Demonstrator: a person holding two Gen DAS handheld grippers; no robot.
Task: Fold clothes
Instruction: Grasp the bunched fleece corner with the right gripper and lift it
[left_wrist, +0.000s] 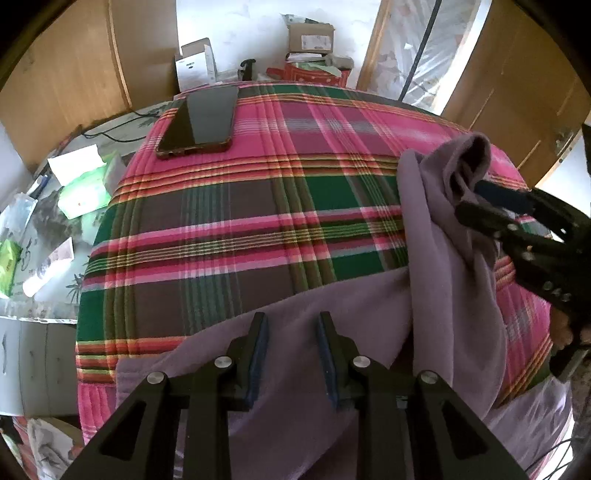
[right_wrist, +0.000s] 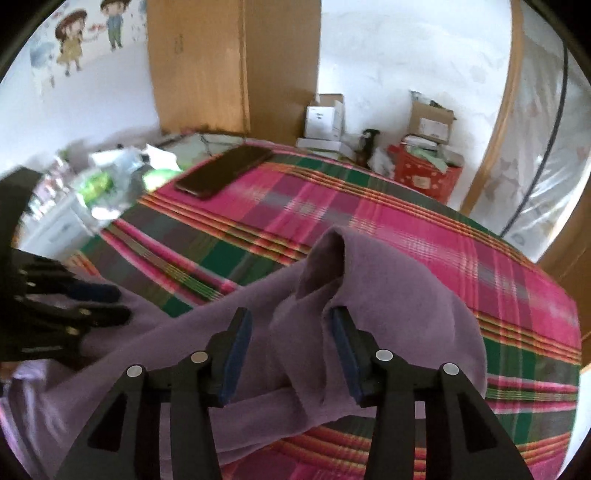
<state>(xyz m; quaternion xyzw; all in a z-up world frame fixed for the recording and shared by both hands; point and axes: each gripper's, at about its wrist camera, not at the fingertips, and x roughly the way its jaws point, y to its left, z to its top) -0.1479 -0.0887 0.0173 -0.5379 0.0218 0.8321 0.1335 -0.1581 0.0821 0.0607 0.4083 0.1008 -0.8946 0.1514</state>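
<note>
a plaid blanket in pink, green and grey stripes covers the bed. a dark phone lies flat near its far left corner, and a lilac fleece garment lies rumpled across the near side, well apart from the phone.

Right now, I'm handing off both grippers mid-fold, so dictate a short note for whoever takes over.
Left gripper: open, low over the near part of the purple garment, holding nothing.
Right gripper: open, with a raised bunch of the garment between its pads; the grip looks slack.
The garment lies crumpled along the near edge of the plaid blanket, partly hanging off. A phone lies at the far corner.
Done: no clean fold yet.
Left: regrip, spread the garment flat, then fold it.
</note>
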